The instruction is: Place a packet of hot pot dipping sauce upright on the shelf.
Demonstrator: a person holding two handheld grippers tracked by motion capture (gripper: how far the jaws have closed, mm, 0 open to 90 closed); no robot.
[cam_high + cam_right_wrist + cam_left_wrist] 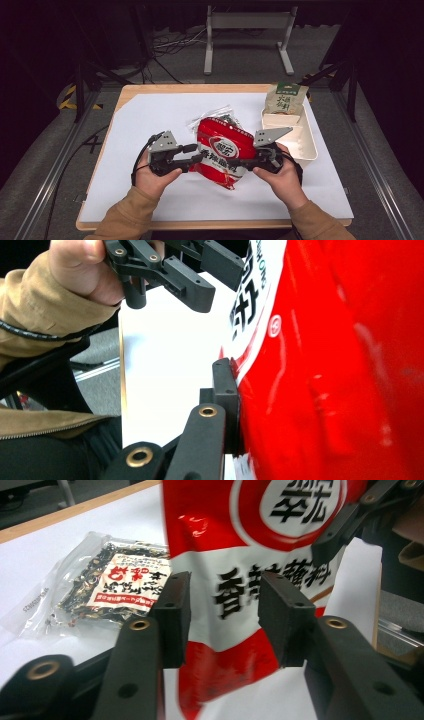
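With the right gripper (239, 163) pinching the red sauce packet (222, 150), bring the spread left gripper (196, 156) squarely onto its opposite edge before clamping

A glossy, crinkled plastic film is seen on the red bag (222, 150), matt white paper on the wooden worktop (150, 92), matt black plastic on the fingers (172, 615).

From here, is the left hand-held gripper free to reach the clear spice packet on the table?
Probably yes. The left hand-held gripper stands open, its pads off the red bag, and the clear spice packet lies uncovered beside that bag, nothing between.
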